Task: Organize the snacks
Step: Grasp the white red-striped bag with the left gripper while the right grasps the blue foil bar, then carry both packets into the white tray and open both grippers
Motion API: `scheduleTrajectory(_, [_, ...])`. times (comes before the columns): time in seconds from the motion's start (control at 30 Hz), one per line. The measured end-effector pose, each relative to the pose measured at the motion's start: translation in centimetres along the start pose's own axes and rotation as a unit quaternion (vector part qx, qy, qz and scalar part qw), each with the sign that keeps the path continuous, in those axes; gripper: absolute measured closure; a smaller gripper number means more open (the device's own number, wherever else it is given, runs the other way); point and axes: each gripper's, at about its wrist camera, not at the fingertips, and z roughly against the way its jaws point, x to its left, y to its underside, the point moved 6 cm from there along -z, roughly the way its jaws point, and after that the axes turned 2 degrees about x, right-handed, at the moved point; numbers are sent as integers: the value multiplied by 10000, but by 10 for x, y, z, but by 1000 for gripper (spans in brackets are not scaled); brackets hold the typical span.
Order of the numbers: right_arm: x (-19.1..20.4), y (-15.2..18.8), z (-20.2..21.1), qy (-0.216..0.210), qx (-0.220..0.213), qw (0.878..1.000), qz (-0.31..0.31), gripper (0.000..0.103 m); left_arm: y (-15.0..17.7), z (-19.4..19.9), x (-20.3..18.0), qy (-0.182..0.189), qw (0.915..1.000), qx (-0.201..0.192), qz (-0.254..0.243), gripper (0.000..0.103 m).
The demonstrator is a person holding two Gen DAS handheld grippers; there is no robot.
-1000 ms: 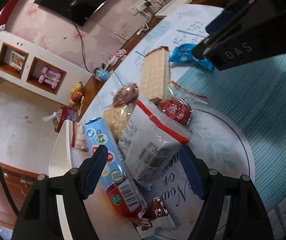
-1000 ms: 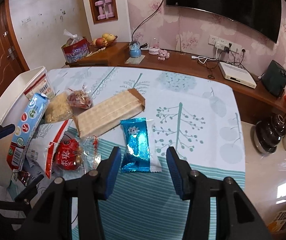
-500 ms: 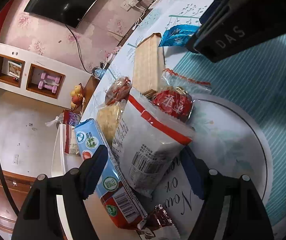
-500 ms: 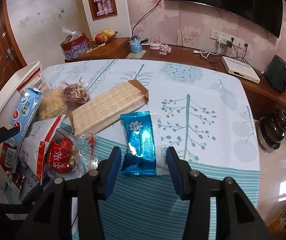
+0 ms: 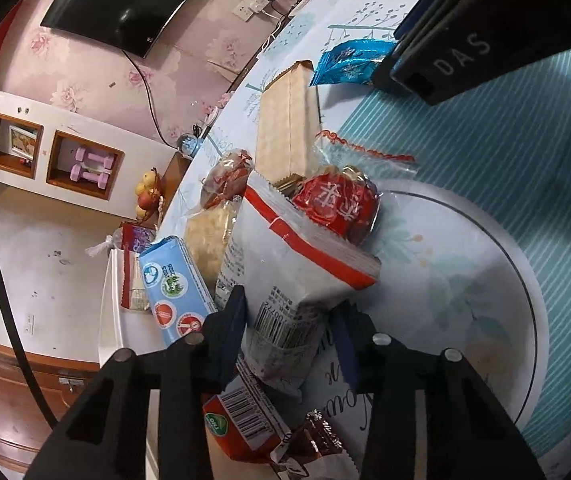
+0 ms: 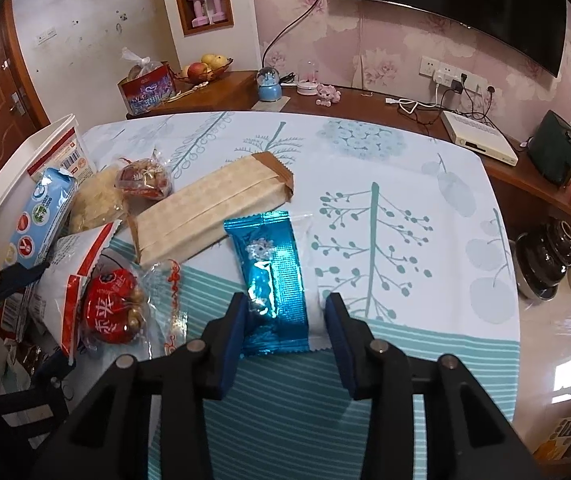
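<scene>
We find the left tongs (image 5: pixel 289 324) set apart around the barcoded end of the white and red bag (image 5: pixel 293 276); one finger lies close against the bag's side, the other stands just off it, and we cannot tell whether either pad presses. The bag leans on the blue carton (image 5: pixel 173 280) and reaches over the rim of the round plate (image 5: pixel 485 272). The red sweet packet (image 5: pixel 335 204) sits at the plate's far edge, touching the bag. A dark wrapped sweet (image 5: pixel 317 448) lies at the plate's near rim.

The right tongs (image 6: pixel 283 320) stand apart astride the near end of the blue foil packet (image 6: pixel 269 276), with a gap showing on the right-hand side. The packet lies flat across the border between the striped mat (image 6: pixel 285 400) and the tree-print cloth (image 6: pixel 385 200) on the worktop. Its far end is just beside the long beige wafer pack (image 6: pixel 209 208).

The cloth right of the packet carries nothing out to the worktop's edge. The left side is crowded up to the white bin (image 6: pixel 13 176) at the corner.
</scene>
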Motion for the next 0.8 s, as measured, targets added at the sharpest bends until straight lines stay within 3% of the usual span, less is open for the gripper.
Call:
scheduleTrajectory(0.2, [-3, 3, 5, 42, 5, 10000, -71, 64, 1, 5, 3, 30, 10000, -10, 84, 72])
scheduleTrajectory(0.5, [-7, 5, 22, 136, -37, 9998, -151, 64, -2, 36, 9, 515, 9980, -147, 348, 73])
scheduleTrajectory(0.67, [-6, 5, 36, 202, -72, 9996, -171, 64, -8, 63, 27, 849, 9930, -229, 783, 73])
scheduleTrajectory(0.8, [-6, 2, 49, 224, -101, 9990, -360, 64, -15, 89, 52, 845, 9887, -496, 1131, 73])
